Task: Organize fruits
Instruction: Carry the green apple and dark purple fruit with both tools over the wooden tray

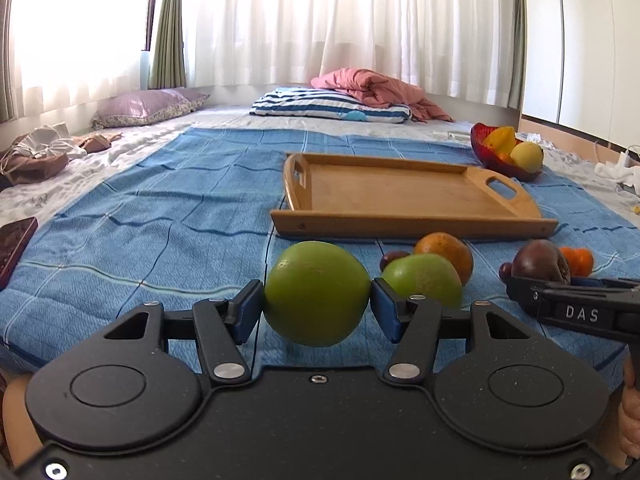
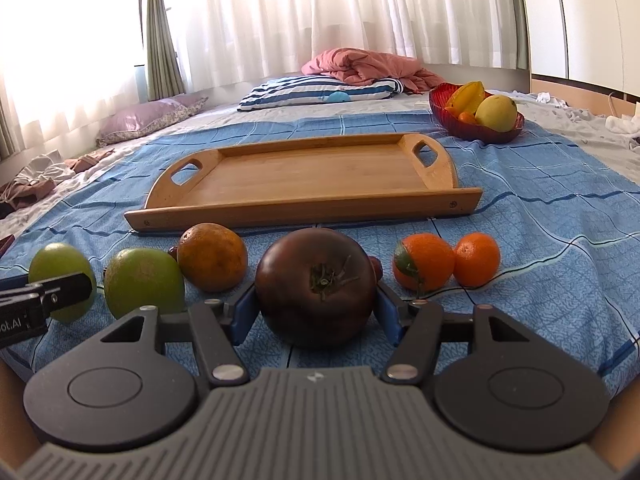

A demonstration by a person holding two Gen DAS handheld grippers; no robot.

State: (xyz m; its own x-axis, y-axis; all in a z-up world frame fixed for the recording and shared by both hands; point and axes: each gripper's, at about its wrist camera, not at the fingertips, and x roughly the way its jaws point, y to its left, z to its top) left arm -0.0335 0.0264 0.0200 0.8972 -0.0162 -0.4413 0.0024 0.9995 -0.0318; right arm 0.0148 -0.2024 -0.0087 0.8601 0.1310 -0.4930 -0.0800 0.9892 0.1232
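The left claw (image 1: 317,307) clamps a green fruit (image 1: 316,292); the right claw (image 2: 316,307) clamps a dark tomato (image 2: 316,286); ahead of both lies the wooden tray (image 2: 304,204) on the bed

Left gripper (image 1: 317,309): matte black body with two round discs, silver pivot pins, small silver screws, and angular link arms with triangular cut-outs.
Left pads (image 1: 246,312): blue, flat and rectangular.
Left side marking: seen from the right wrist view, white lettering that is partly cut off.
Right gripper (image 2: 316,309): black discs and link arms of the same build, with a grey ribbed centre plate bearing a small bolt-shaped logo.
Right pads (image 2: 242,314): blue.
Right side marking: seen from the left wrist view, white letters "DAS".
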